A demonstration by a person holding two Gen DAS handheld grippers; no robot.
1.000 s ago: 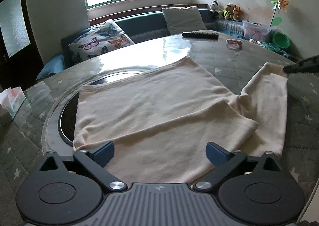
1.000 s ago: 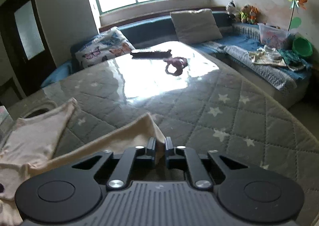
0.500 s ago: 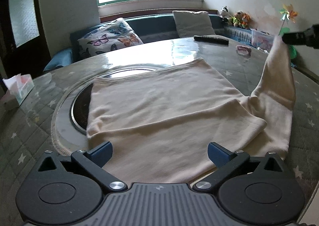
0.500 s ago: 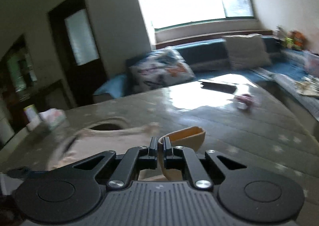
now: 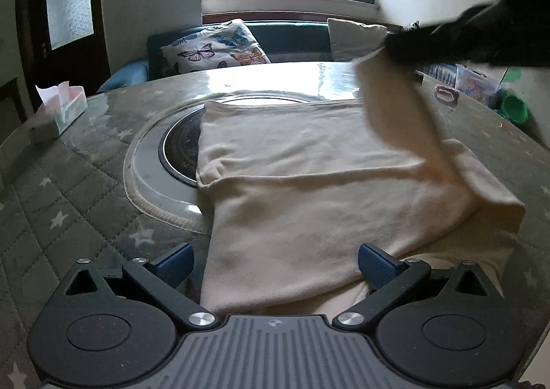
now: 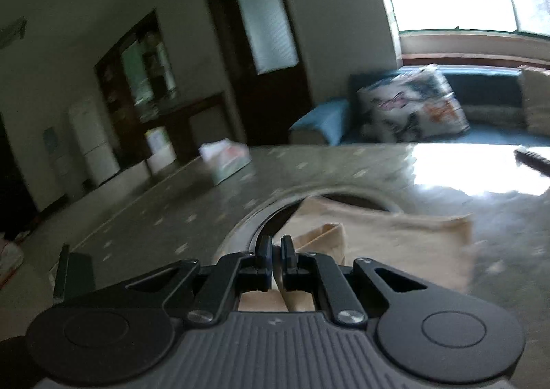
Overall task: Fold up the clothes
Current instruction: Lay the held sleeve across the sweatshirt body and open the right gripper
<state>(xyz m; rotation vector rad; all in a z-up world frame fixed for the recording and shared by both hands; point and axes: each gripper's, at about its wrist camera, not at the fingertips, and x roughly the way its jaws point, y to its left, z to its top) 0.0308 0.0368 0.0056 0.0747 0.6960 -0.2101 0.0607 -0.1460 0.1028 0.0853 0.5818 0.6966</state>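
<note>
A cream garment (image 5: 309,189) lies spread on the round quilted table (image 5: 68,200), partly over a dark round inset (image 5: 180,152). Its right sleeve (image 5: 395,103) is lifted off the table and drawn leftward over the body. My right gripper (image 6: 275,253) is shut on that sleeve's end; cream cloth (image 6: 319,237) shows between and beyond its pads. In the left wrist view the same gripper (image 5: 405,42) appears as a dark blur at upper right, above the garment. My left gripper (image 5: 275,262) hovers open over the garment's near hem, blue pads wide apart, holding nothing.
A tissue box (image 5: 65,107) stands at the table's left edge. A pink object (image 5: 447,93) lies far right and a dark remote (image 6: 532,158) at the back. Cushions (image 5: 220,48) sit on the bench under the window. A green bowl (image 5: 514,109) lies off the right.
My right gripper rose and swung left with the sleeve, lifting it from the table's right side over the garment body. The left gripper drifted slightly and stayed open.
</note>
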